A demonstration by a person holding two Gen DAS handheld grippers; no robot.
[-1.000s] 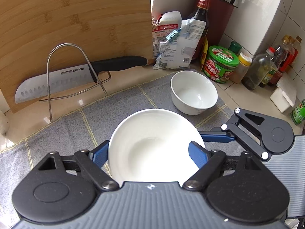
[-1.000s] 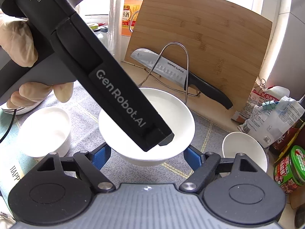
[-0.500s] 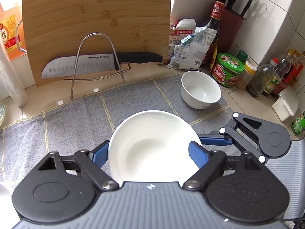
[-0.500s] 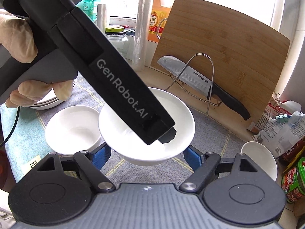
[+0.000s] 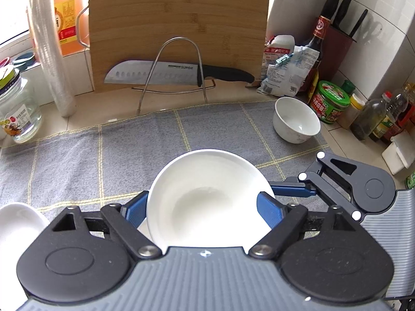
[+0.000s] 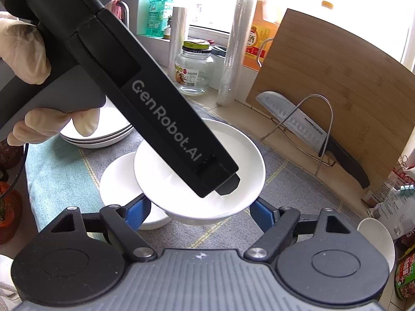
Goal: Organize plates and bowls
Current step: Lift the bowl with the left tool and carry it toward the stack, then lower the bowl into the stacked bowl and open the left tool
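1. The left gripper is gripping a shallow white ceramic bowl; its blue pads are pressing the rim from both sides, and the near edge of the bowl is hidden behind the gripper body.
2. In the right wrist view the same bowl is hanging above the grey checked cloth, overlapping a second white bowl that is sitting on the cloth lower left; whether they are touching is hard to tell.
3. The left gripper's black body is crossing the right wrist view and covering much of the held bowl's inside; a gloved hand is holding its handle, cut off at the frame edge.
4. The right gripper is standing wide, blue fingers apart and holding nothing, just below the bowl's underside.
5. A small deep white bowl is sitting at the far right edge of the cloth, well apart; it is cut off in the right wrist view.
6. A stack of white plates is sitting far left, mostly hidden behind the hand.
7. A steel knife is leaning in a wire rack against a bamboo cutting board.
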